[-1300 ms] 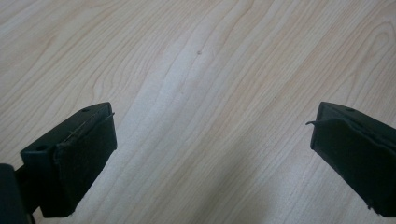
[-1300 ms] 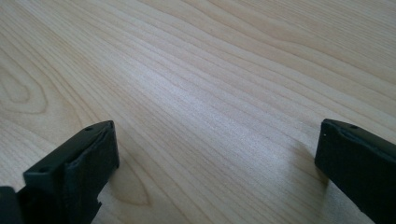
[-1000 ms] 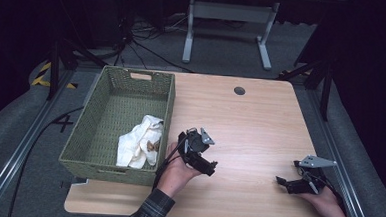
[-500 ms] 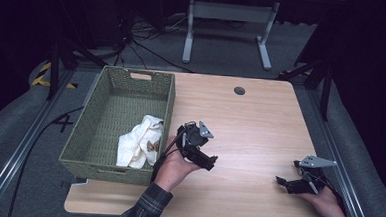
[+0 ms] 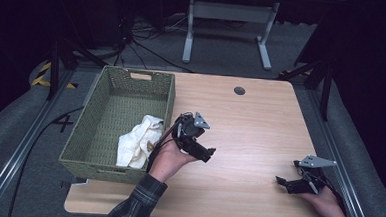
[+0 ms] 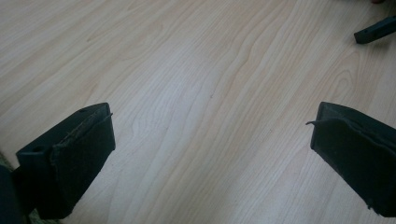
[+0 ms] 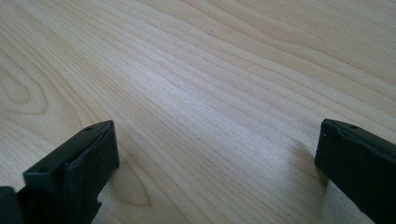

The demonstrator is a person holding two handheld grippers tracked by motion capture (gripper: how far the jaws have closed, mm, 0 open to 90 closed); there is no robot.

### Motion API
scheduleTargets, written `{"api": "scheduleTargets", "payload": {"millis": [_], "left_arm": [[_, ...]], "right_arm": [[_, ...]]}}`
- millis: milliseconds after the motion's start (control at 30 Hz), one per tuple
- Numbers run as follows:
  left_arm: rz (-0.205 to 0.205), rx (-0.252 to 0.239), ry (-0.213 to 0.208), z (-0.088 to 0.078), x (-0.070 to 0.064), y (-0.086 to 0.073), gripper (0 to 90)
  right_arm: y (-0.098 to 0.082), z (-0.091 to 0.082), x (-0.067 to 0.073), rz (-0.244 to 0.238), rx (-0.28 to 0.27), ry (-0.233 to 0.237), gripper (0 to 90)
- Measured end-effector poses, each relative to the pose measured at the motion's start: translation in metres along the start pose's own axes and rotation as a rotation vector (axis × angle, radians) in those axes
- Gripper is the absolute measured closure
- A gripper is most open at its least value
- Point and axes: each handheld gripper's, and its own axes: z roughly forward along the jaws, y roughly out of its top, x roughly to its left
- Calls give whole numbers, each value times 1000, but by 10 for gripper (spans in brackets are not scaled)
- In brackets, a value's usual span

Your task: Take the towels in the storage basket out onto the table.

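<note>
One green woven basket (image 5: 113, 114) at frame left held one white cloth (image 5: 138, 140). Just beside it, the left gripper (image 5: 199, 146) gaped empty; the right gripper (image 5: 289, 183), lower right near the worktop (image 5: 260, 122) edge, likewise.

Cloth (image 5: 138, 141) in basket (image 5: 117, 87), left on table (image 5: 260, 122)

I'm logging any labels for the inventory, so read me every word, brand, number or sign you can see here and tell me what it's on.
No readable text anywhere.
Green woven basket: no label.
White cloth in it: brownish marks, no letters.
Left gripper and right gripper: plain black jaws, unmarked.
Wooden table: bare grain.
Yellow-black hazard tape on the floor: stripes, no words.
</note>
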Motion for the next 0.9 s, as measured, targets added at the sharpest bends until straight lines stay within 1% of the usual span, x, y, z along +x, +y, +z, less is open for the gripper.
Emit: {"api": "scheduleTargets", "payload": {"millis": [33,100,167,233,267,300,367,400,533,600,633,800,867,900], "left_arm": [[-7,-7,0,-1,2,0,3],[-1,-6,1,-6,6,1,3],[1,-16,4,-10,8,1,4],[7,-13,11,-15,12,2,4],[7,-24,14,-17,14,2,5],[-2,-19,16,-19,16,2,5],[-6,-23,21,-24,20,1,6],[1,-23,28,-27,22,1,6],[2,-32,43,-38,28,0,6],[-19,-49,43,-42,32,-2,6],[-18,-44,44,-45,34,-3,6],[-25,-62,66,-54,43,-10,6],[-38,-58,71,-58,47,-13,7],[-43,-60,82,-59,49,-14,7]], "right_arm": [[0,0,0,-2,-1,-1,0],[0,0,0,-2,-1,-1,0],[0,0,0,-2,-1,-1,0],[0,0,0,-1,0,0,0],[0,0,0,-1,0,0,0],[0,0,0,-1,0,0,0],[0,0,0,0,0,0,0],[0,0,0,-2,-1,-1,0],[0,0,0,-1,0,0,0],[0,0,0,-2,-1,-1,0],[0,0,0,-1,0,-1,0],[0,0,0,-2,-1,-1,0],[0,0,0,0,0,0,0],[0,0,0,-1,0,-1,0]]}}
